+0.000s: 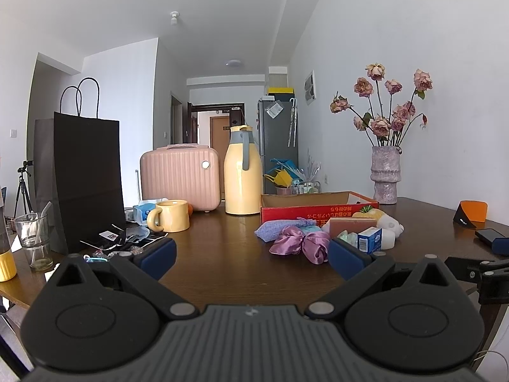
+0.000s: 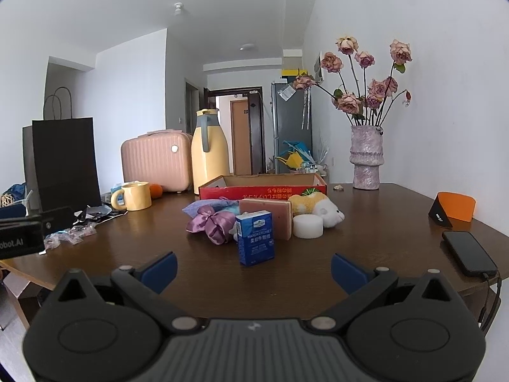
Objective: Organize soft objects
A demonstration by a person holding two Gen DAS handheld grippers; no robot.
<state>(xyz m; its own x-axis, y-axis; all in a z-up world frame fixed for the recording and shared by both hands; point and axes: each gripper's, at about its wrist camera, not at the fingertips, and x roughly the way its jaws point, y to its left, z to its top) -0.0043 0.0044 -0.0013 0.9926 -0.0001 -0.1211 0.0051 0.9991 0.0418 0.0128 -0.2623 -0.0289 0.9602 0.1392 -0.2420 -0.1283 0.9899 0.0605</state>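
Claws both spread and empty: my left claw (image 1: 251,256) and right claw (image 2: 253,269) hover low over the brown worktop (image 2: 381,222). Soft things sit clustered mid-worktop: purple satin scrunchie (image 2: 211,222), lilac knitted pouch (image 2: 203,207), pink sponge (image 2: 270,211), white foam puck (image 2: 307,226), plush toy (image 2: 318,208). Blue tissue pack (image 2: 255,237) stands upright nearest my right claw. Red cardboard box (image 2: 264,191) lies just behind the cluster.
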